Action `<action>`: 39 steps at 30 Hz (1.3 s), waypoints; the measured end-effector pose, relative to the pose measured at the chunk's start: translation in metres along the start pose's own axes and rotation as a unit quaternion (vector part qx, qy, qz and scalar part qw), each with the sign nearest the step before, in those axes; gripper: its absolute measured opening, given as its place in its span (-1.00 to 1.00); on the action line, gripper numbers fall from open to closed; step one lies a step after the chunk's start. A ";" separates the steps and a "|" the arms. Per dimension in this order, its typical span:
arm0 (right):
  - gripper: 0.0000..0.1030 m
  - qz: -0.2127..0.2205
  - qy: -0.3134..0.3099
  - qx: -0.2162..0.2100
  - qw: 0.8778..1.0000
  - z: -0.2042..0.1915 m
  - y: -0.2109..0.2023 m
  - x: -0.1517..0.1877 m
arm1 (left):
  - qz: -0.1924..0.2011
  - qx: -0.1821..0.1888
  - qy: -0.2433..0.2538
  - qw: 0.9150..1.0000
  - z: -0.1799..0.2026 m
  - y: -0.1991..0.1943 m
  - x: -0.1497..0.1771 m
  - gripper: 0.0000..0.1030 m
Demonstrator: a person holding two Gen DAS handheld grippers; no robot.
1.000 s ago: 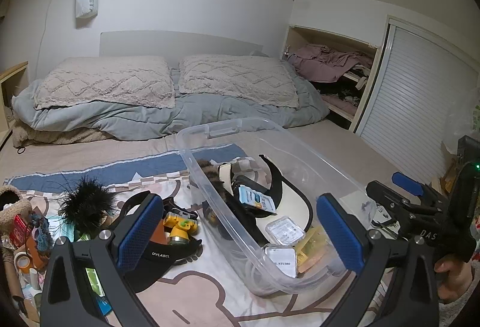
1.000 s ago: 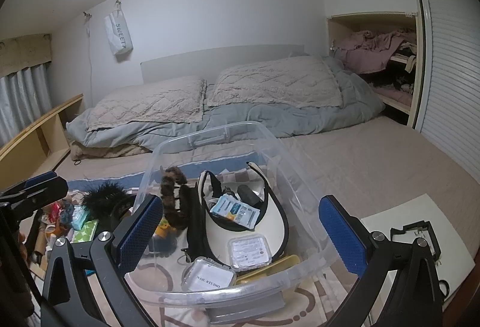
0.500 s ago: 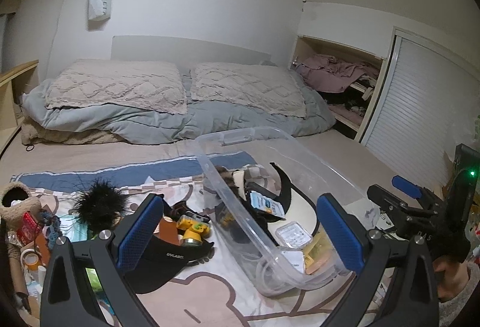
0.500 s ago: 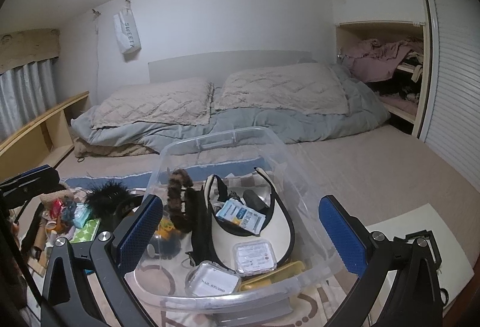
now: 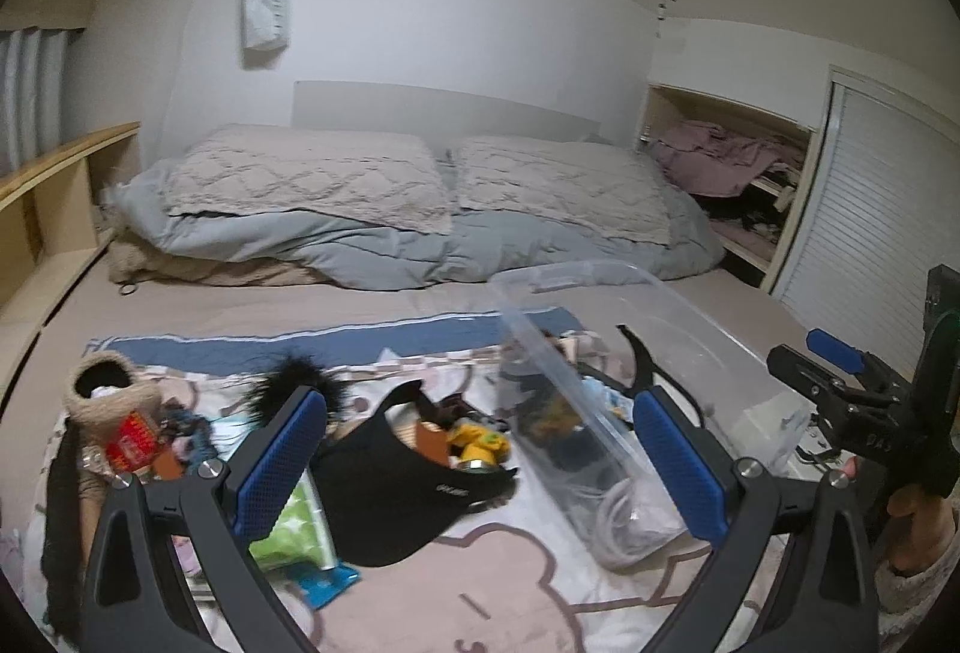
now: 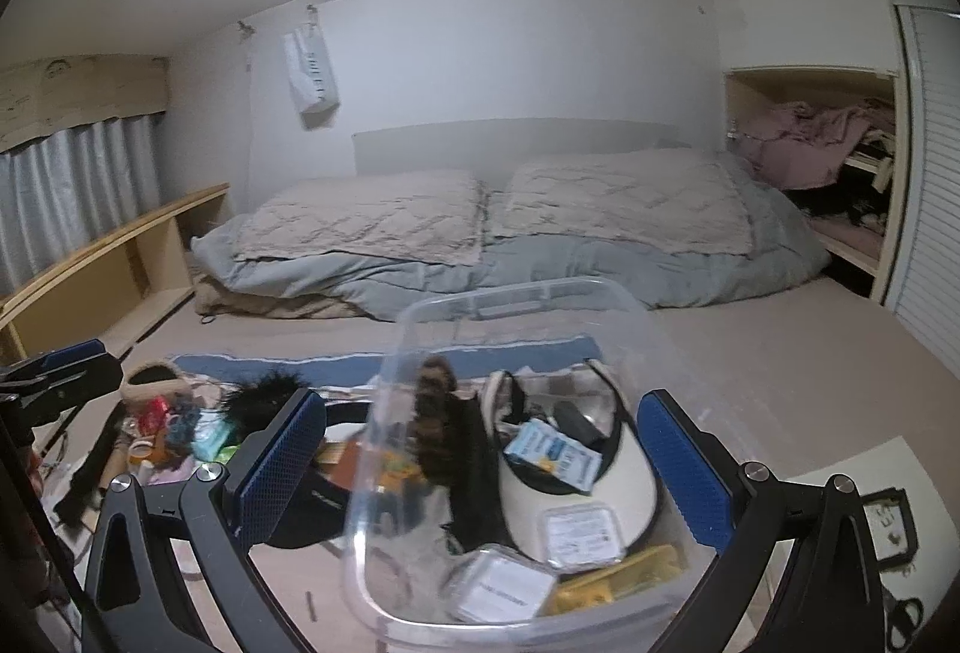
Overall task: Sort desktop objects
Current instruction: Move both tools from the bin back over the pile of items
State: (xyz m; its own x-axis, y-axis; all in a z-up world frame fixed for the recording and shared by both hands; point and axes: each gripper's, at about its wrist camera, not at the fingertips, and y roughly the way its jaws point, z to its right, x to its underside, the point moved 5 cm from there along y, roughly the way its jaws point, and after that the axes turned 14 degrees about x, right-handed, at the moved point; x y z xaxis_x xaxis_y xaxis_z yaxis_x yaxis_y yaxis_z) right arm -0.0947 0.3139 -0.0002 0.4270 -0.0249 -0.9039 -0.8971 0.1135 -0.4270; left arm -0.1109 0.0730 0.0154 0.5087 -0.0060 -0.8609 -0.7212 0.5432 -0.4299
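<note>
A clear plastic bin (image 5: 606, 401) (image 6: 510, 305) sits on a patterned mat and holds a white visor (image 6: 576, 479), a blue-and-white packet (image 6: 552, 449), small clear cases (image 6: 579, 530) and a brown furry piece (image 6: 435, 413). Left of the bin lie a black visor (image 5: 396, 497), a yellow toy (image 5: 477, 440), a black fluffy item (image 5: 294, 383) and a green packet (image 5: 294, 527). My left gripper (image 5: 480, 473) hovers open over the black visor with nothing between its fingers. My right gripper (image 6: 480, 467) is open above the bin's near end, also holding nothing.
A beige fuzzy pouch (image 5: 108, 389) and small clutter (image 5: 156, 431) crowd the mat's left side. A bed with pillows (image 5: 420, 185) fills the back. Wooden shelving (image 5: 54, 185) runs along the left, a louvred door (image 5: 882, 209) on the right. A white sheet (image 6: 864, 491) lies right of the bin.
Both views have tilted upward and shifted left; the left gripper now sits over the black visor rather than the bin edge. Both grippers stay open and empty.
</note>
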 end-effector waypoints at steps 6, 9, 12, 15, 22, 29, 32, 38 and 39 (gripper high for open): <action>1.00 0.005 -0.012 -0.026 1.000 -0.028 -0.005 0.000 | 0.013 -0.036 0.003 0.999 -0.026 -0.031 0.005 1.00; 1.00 0.007 -0.017 -0.039 0.999 -0.042 -0.008 0.001 | 0.020 -0.053 0.001 0.998 -0.039 -0.046 0.008 1.00; 1.00 0.008 -0.023 -0.052 0.998 -0.057 -0.009 0.001 | 0.026 -0.067 -0.007 0.997 -0.053 -0.061 0.012 1.00; 1.00 0.007 -0.029 -0.067 0.997 -0.074 -0.010 0.002 | 0.035 -0.087 -0.010 0.996 -0.067 -0.076 0.014 1.00; 1.00 0.019 -0.062 -0.115 0.991 -0.120 -0.017 0.010 | 0.050 -0.131 -0.013 0.990 -0.098 -0.109 0.028 1.00; 1.00 0.031 -0.086 -0.172 0.981 -0.162 -0.035 0.017 | 0.052 -0.171 -0.030 0.983 -0.131 -0.130 0.043 1.00; 1.00 0.030 -0.101 -0.193 0.976 -0.180 -0.040 0.021 | 0.051 -0.193 -0.027 0.980 -0.142 -0.136 0.050 1.00; 1.00 0.023 -0.134 -0.214 0.967 -0.211 -0.038 0.028 | 0.038 -0.195 -0.027 0.980 -0.158 -0.142 0.070 1.00; 1.00 0.021 -0.139 -0.210 0.967 -0.215 -0.035 0.031 | 0.035 -0.193 -0.032 0.980 -0.161 -0.141 0.073 1.00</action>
State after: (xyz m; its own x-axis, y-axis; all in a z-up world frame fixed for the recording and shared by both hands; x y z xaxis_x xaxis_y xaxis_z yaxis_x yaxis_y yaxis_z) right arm -0.0744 0.0958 -0.0186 0.3512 0.2466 -0.9033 -0.8556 -0.3073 -0.4165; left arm -0.0473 -0.1393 -0.0309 0.4715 0.0785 -0.8784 -0.8730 0.1828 -0.4522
